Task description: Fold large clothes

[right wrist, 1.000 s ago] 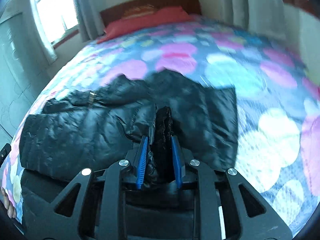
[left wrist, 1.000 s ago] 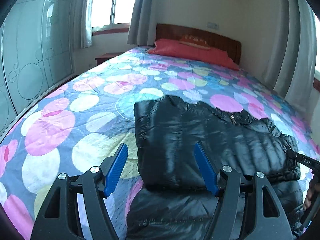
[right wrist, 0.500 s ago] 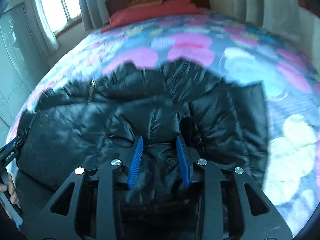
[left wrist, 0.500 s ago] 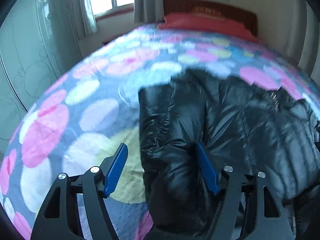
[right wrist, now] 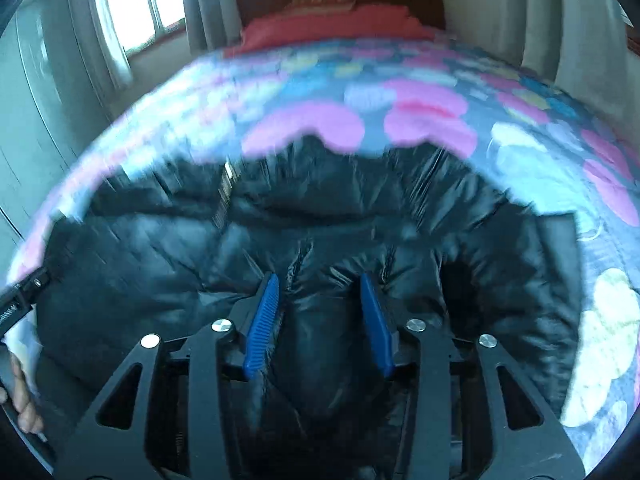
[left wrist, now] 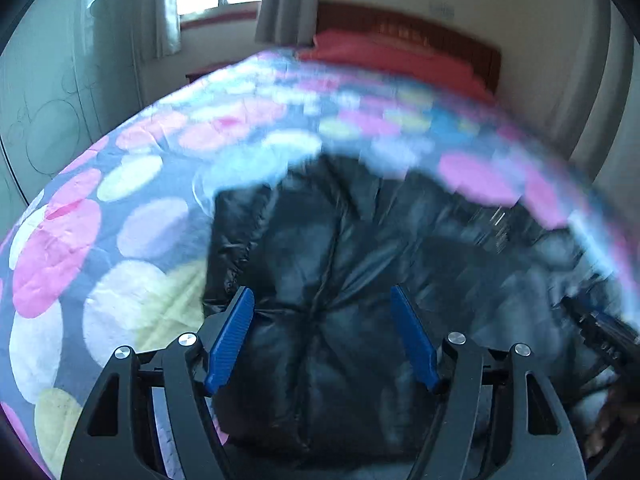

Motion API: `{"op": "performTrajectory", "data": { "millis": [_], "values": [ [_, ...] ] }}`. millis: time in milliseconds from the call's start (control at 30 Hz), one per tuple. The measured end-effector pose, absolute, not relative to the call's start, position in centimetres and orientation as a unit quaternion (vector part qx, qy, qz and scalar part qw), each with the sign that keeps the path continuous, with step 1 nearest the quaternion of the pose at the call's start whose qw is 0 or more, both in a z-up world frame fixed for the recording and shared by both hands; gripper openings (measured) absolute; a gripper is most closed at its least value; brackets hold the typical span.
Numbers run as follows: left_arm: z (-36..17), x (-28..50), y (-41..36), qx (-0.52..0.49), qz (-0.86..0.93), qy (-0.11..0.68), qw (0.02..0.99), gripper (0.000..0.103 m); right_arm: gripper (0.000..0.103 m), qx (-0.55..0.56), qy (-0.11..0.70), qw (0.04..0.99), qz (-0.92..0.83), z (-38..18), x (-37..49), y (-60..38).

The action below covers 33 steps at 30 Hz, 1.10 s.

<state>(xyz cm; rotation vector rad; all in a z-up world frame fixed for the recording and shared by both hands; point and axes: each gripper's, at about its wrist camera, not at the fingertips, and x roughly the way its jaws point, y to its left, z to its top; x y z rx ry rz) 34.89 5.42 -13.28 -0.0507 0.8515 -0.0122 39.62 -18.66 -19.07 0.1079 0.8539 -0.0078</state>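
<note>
Jacket [left wrist: 328,264] under both tongs; R tongs [right wrist: 318,284] opening.

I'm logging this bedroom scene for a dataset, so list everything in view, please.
Puffer jacket: one, shiny black, spread on the near part of the bed.
Bedspread: one, grey with pastel circles, covering the bed.
Pillow: one, red, at the headboard.
Headboard: one, dark wood, against the far wall.
Window: one, bright, left wall, with curtains.
Left hand-held gripper: one, black with blue pads, open over the jacket.
Right hand-held gripper: one, same colours, jaws opening, jacket fabric between them.
</note>
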Motion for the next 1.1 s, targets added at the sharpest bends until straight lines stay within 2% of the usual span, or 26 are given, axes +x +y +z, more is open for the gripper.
{"op": "performTrajectory", "data": {
  "millis": [67,267,433,633,800,1000,1100],
  "values": [
    [-14.5,35.4,5.3,-0.018,-0.009,0.426,0.904,0.071,0.043,0.059,0.416,0.907,-0.001,-19.5,39.9,-18.8],
    [-11.2,32.3,6.4,-0.045,-0.026,0.397,0.916,0.071,0.044,0.063,0.394,0.917,-0.014,-16.8,36.3,-19.1],
    [-14.2,32.1,6.5,-0.032,-0.024,0.415,0.909,0.072,0.047,0.07,0.408,0.91,-0.02,-20.1,35.1,-19.6],
    [-13.4,32.0,7.1,-0.039,-0.027,0.424,0.904,0.072,0.048,0.078,0.416,0.906,-0.015,-18.9,34.8,-19.9],
    [-11.4,26.3,10.4,-0.064,-0.045,0.418,0.905,0.072,0.063,0.117,0.388,0.914,-0.022,-16.3,28.1,-22.9],
    [-12.5,18.0,13.9,-0.103,-0.039,0.434,0.894,0.072,0.064,0.156,0.406,0.9,-0.045,-17.5,18.3,-26.8],
    [-13.4,13.9,15.5,-0.156,-0.042,0.449,0.879,0.072,0.064,0.169,0.415,0.892,-0.055,-18.7,13.8,-27.8]
  ]
}}
